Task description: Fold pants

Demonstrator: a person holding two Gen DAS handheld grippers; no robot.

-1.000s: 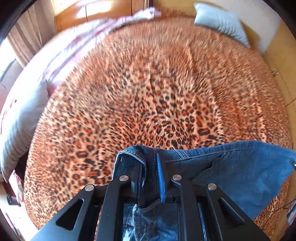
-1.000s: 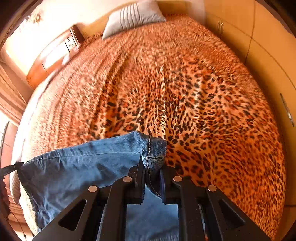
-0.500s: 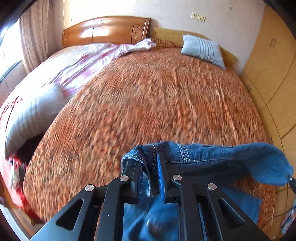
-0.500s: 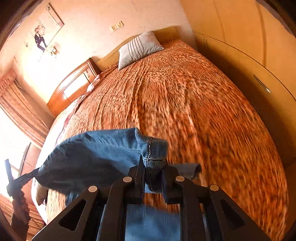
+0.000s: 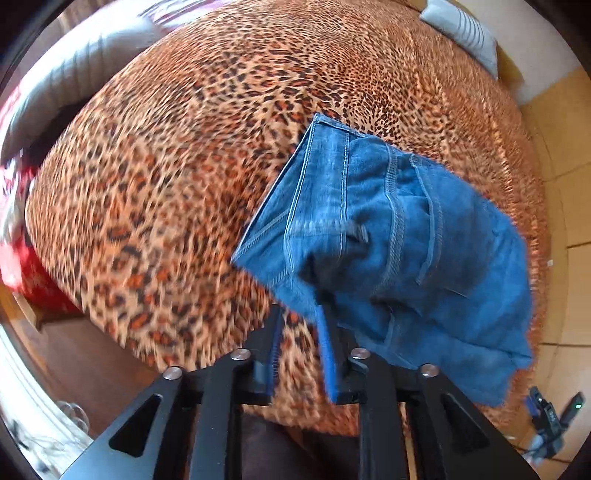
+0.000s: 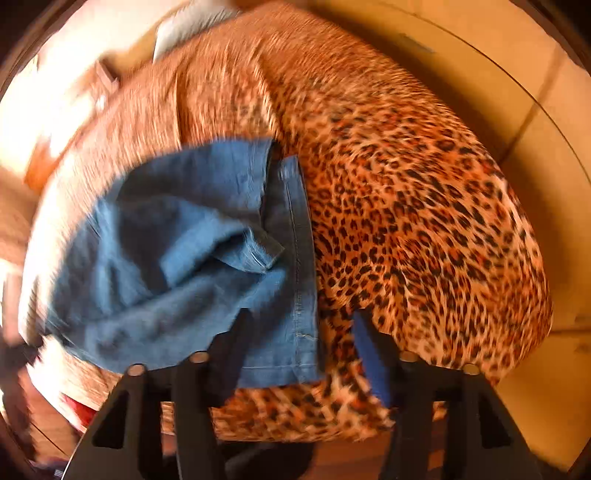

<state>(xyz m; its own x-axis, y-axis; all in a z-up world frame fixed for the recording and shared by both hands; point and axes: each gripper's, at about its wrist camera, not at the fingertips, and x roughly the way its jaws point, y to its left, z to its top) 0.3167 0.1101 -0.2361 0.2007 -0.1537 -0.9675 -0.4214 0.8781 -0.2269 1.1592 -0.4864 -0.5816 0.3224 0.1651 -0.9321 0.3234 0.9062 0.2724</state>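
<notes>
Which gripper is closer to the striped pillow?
Hard to tell. The pillow lies far up the bed from both the left gripper and the right gripper, both opening beside the jeans.

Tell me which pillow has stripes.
The pale pillow at the bed's far end, past the jeans: dark stripes cross it. The long grey pillow at the left edge looks plain.

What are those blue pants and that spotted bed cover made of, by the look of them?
The pants look like denim: mid-blue, matte woven cloth with raised double stitching along the seams and a thick hem. The bed cover looks like a soft, plush or fleecy fabric printed with leopard spots in orange, black and tan; blur hides its weave, so the exact fibre is unclear.
</notes>
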